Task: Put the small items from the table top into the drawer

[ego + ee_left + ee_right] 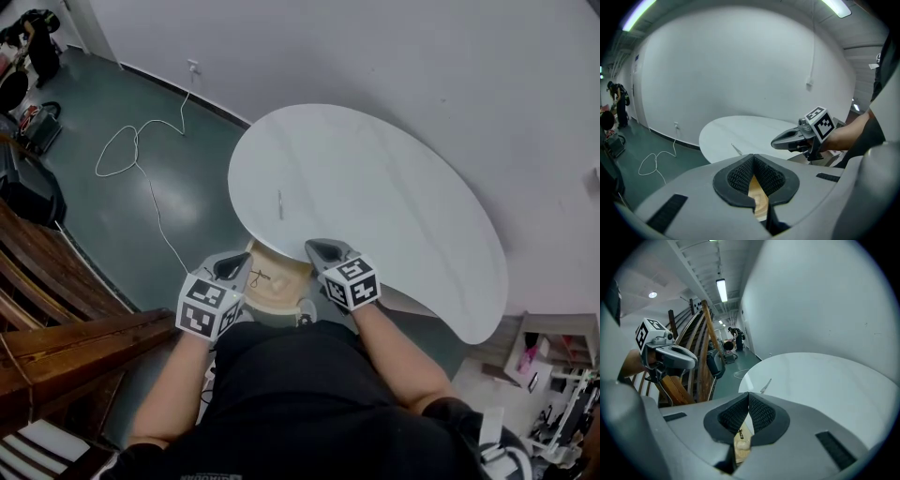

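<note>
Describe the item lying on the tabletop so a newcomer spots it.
Find the white kidney-shaped table. Near its left end, just beyond the open wooden drawer, lies a thin grey sliver. It is the only thing on the top.

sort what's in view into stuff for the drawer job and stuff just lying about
For the job: thin small item on the table; open drawer; left gripper; right gripper.
Lying about: white cable on the floor; wooden stairs.

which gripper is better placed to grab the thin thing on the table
Right, probably. The right gripper sits a little nearer the thin item, which lies almost straight ahead of its shut jaws; the left gripper is further back.
</note>
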Tool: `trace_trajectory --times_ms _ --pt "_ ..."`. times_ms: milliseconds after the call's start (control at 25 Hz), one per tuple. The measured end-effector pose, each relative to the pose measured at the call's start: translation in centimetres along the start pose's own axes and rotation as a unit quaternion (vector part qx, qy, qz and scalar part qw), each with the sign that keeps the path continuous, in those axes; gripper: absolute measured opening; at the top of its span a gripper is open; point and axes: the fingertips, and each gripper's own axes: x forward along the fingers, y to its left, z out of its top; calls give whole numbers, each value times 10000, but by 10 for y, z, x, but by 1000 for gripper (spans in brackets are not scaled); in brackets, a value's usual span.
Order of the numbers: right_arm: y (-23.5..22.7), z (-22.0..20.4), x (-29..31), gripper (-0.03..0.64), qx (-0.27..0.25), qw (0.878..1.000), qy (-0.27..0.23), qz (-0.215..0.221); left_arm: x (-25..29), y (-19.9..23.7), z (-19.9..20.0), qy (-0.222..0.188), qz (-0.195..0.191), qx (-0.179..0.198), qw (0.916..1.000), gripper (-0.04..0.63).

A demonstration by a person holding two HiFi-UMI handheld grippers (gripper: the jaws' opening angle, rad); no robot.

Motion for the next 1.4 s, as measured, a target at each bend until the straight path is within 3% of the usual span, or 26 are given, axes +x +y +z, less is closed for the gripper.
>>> trace_trajectory --times_ms 200,480,760,1200,1400 --pt "-18 1 28 9 -194 9996 178 -30 -8 5 -5 48 283 -56 9996 15" --pt "-37 1 81 11 -367 9977 568 39 -32 19 -21 -21 878 -516 9948 15" --pt "-40 -3 128 94 -238 9947 987 187 -49 26 -45 47 1286 -928 9873 15" --pt "-48 -19 150 114 -47 9907 1356 -46 -54 34 -51 101 1400 -1032 9847 15" --pt "-53 -20 148 56 8 9902 1387 -154 -50 34 -45 61 1287 -900 9876 15"
